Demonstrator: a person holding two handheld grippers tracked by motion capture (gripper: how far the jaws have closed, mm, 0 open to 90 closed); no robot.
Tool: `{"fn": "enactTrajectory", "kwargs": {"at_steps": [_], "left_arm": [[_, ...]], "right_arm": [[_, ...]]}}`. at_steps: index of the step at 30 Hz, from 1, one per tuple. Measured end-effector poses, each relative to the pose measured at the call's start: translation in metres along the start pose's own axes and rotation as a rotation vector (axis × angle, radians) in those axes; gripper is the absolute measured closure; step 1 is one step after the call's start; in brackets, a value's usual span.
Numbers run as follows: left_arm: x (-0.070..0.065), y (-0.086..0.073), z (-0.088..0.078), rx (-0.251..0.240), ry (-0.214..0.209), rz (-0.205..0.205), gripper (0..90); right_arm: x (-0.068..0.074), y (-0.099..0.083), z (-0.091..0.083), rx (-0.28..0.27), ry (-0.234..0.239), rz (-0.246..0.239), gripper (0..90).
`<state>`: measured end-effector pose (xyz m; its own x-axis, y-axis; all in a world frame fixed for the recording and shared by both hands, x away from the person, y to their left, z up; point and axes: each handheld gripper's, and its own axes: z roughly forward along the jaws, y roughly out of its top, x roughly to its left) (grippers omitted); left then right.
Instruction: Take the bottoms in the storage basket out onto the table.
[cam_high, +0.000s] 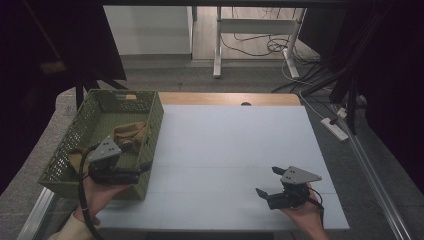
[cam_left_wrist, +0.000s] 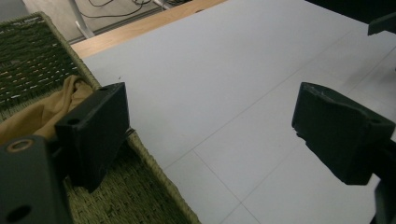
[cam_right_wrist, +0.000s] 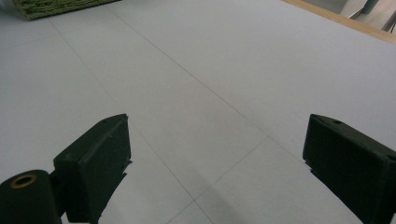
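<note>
Left gripper (cam_high: 131, 167) over basket (cam_high: 151, 107) near its right wall, jaws spread, nothing between them. Tan cloth (cam_high: 131, 132) lies inside basket, bunched, partly against right wall – just beside left jaw in left gripper view (cam_left_wrist: 44, 114). Basket stands at left edge of white worktop (cam_high: 230, 150). Right gripper (cam_high: 267, 182) low above worktop near front right corner, jaws spread too, empty.

Step in hand, as I judge: reach for cloth. Next move – lower left gripper into basket, bring jaws around fold of cloth, then pinch and lift clear of wall.
</note>
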<state>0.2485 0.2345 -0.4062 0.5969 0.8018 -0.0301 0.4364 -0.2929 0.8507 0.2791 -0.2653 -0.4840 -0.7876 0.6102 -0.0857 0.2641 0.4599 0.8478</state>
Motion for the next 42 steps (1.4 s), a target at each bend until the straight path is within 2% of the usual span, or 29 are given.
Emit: {"fn": "enactTrajectory", "kwargs": {"at_steps": [12, 29, 42], "left_arm": [[0.016, 0.010, 0.005, -0.012, 0.001, -0.025, 12.4], [0.029, 0.016, 0.015, -0.017, 0.011, -0.037, 13.1], [0.049, 0.021, 0.025, -0.004, 0.024, -0.076, 13.1]], "right_arm": [[0.000, -0.001, 0.001, 0.007, -0.001, 0.006, 7.5], [-0.001, -0.002, 0.002, 0.016, -0.007, 0.006, 7.5], [-0.001, -0.002, 0.003, 0.018, -0.013, 0.009, 7.4]]}}
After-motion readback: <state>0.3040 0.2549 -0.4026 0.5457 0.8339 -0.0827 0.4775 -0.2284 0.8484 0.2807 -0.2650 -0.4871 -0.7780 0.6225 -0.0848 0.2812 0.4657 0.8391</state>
